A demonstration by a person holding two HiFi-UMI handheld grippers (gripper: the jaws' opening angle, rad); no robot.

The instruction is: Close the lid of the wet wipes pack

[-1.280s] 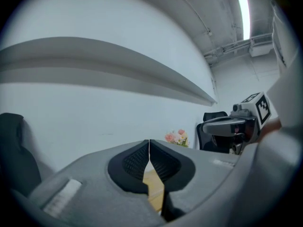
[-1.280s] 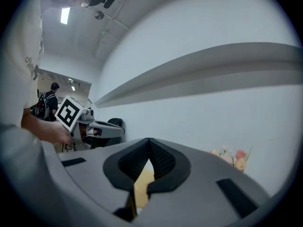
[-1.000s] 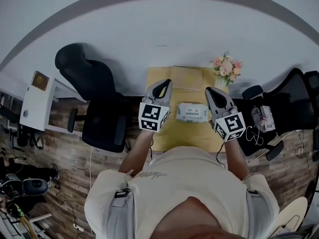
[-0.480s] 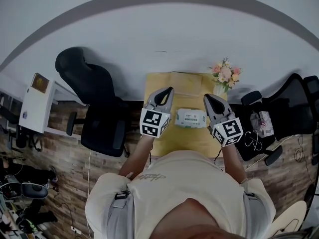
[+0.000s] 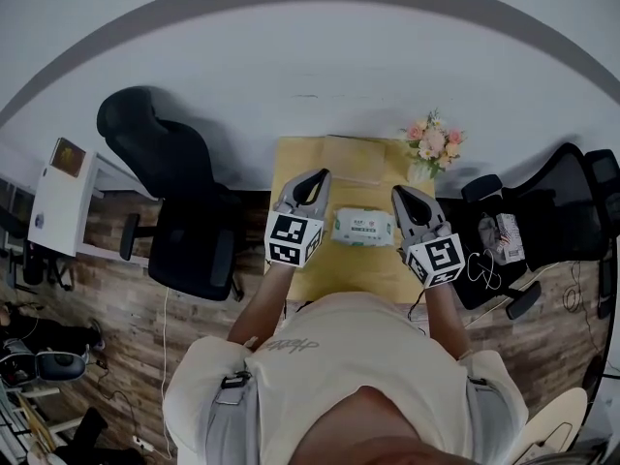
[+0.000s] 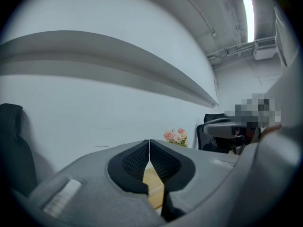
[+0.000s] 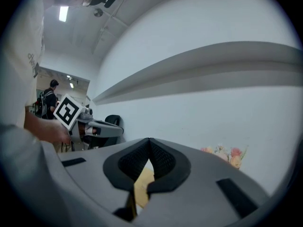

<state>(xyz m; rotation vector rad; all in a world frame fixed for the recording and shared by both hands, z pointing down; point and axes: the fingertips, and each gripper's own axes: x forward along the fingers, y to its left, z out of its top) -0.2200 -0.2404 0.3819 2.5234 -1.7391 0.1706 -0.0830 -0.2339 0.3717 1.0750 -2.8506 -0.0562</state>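
So the person stands at a small yellow table [image 5: 302, 163] set against a white wall, with a black office chair [image 5: 179, 201] at its 9 o'clock. The wet wipes pack [image 5: 363, 227] lies flat around the middle of the tabletop, label side up. The left gripper [image 5: 318, 176] hangs just off the pack's 9 o'clock and the right gripper [image 5: 398, 193] off its 3 o'clock, neither touching it as far as the head view shows. A little bunch of pink flowers [image 5: 432, 143] sits at the pack's 1 o'clock.

Both sets of tongs are pinched together at the tips with nothing between the pads [image 6: 135, 162], and the right pads [image 7: 163, 160] are just as empty.

Step-wise, the pack is too small in the head view to tell whether the flap is up or snapped down. Honestly this fits lining up for a press just as well as hovering over a lid already down. Neither gripper view shows the pack, so no call on what comes next.
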